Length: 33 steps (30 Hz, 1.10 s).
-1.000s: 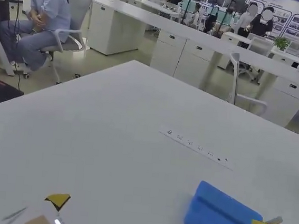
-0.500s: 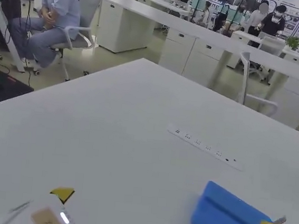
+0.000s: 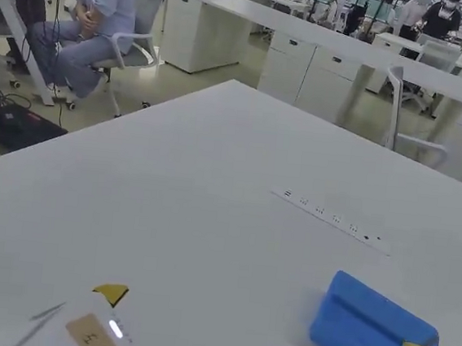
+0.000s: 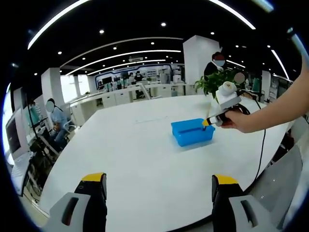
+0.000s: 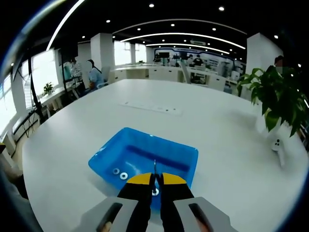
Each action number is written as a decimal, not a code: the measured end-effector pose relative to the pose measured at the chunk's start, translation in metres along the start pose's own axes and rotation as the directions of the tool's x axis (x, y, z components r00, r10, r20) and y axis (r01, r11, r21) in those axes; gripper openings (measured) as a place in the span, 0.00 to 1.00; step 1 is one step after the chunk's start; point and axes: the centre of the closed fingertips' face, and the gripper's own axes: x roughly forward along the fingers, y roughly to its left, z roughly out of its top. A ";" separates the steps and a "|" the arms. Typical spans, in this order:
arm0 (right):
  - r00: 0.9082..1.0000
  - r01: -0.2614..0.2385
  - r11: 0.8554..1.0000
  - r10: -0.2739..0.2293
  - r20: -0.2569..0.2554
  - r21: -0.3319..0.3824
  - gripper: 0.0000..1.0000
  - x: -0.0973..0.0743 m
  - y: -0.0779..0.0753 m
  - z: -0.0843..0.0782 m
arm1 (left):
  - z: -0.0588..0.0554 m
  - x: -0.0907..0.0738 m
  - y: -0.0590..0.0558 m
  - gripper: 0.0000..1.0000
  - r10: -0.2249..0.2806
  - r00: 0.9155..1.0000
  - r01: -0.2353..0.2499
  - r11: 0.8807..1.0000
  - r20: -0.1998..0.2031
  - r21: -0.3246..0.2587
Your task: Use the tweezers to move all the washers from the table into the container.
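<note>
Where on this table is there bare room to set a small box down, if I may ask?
The table left of the socket strip and container is bare to its far edge; the gap between those two is free as well. It is crowded at the container, where the right gripper holds tweezers over the washers.

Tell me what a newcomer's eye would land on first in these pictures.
The bright blue container stands out on the white table, with washers lying inside it. Right over it, the right gripper is shut on thin tweezers that point into the container. The left gripper hangs open above the table.
</note>
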 end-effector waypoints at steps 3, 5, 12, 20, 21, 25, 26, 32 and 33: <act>1.000 0.006 1.000 -0.006 -0.007 0.001 0.02 -0.001 0.002 0.001 | 0.001 -0.001 0.002 0.92 0.005 1.000 -0.005 1.000 0.007 -0.007; 1.000 0.011 1.000 -0.011 0.000 0.001 0.02 -0.003 0.002 0.004 | 0.003 -0.002 0.003 0.92 0.007 1.000 -0.007 1.000 0.014 -0.005; 0.996 -0.022 0.999 0.026 0.088 -0.043 0.02 -0.029 0.011 0.035 | 0.010 -0.007 0.004 0.90 0.013 0.999 -0.013 1.000 0.046 -0.001; 0.979 -0.126 0.941 0.169 0.113 -0.316 0.01 -0.081 0.058 0.045 | 0.011 -0.012 0.010 0.90 0.032 0.997 -0.031 0.999 0.066 -0.021; 0.979 -0.138 0.941 0.176 0.099 -0.309 0.01 -0.085 0.063 0.041 | 0.011 -0.012 0.010 0.90 0.032 0.997 -0.031 0.999 0.067 -0.024; 0.980 -0.186 0.898 0.200 -0.008 -0.398 0.01 -0.096 0.076 0.010 | 0.010 -0.011 0.008 0.89 0.030 0.997 -0.027 0.999 0.066 -0.032; 0.977 -0.203 0.891 0.211 -0.027 -0.406 0.01 -0.099 0.078 0.004 | 0.010 -0.011 0.008 0.89 0.028 0.998 -0.026 0.999 0.064 -0.028; 0.968 -0.249 0.851 0.206 -0.142 -0.462 0.01 -0.111 0.085 -0.033 | 0.014 -0.013 0.008 0.89 0.029 0.996 -0.026 0.999 0.087 -0.030; 0.964 -0.262 0.842 0.205 -0.169 -0.472 0.01 -0.112 0.085 -0.040 | 0.014 -0.013 0.009 0.89 0.030 0.996 -0.028 0.999 0.086 -0.026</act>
